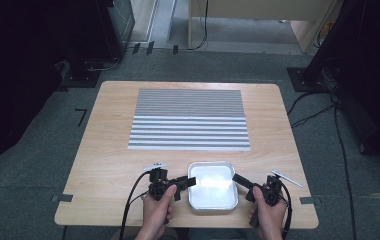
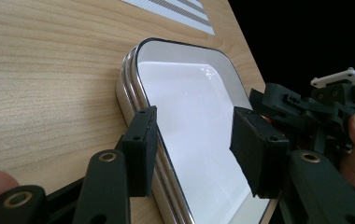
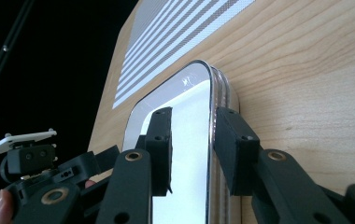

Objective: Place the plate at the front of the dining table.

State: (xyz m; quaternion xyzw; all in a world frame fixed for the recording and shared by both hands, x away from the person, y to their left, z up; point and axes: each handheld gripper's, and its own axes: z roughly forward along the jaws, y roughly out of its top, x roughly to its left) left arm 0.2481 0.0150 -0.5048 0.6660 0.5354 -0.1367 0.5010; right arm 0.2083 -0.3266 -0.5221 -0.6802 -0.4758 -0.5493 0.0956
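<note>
While set at the tabletop's (image 1: pixel 108 150) near edge, just below the striped mat (image 1: pixel 189 119), white tray (image 1: pixel 212 186) straddled at both side rims: left gripper (image 1: pixel 192 181) jaws parted, unpressed; right gripper (image 1: pixel 238 179) jaws likewise apart, not clamping

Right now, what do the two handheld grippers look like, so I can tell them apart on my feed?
Both are matt black, with linkage arms on brass-coloured pivots and flat rectangular pads. The left gripper carries a pale three-cornered plate on top and trails a black cable off the table's near edge. The right gripper has a similar pale plate and its own black cable. No sleeves show on the forearms.
</note>
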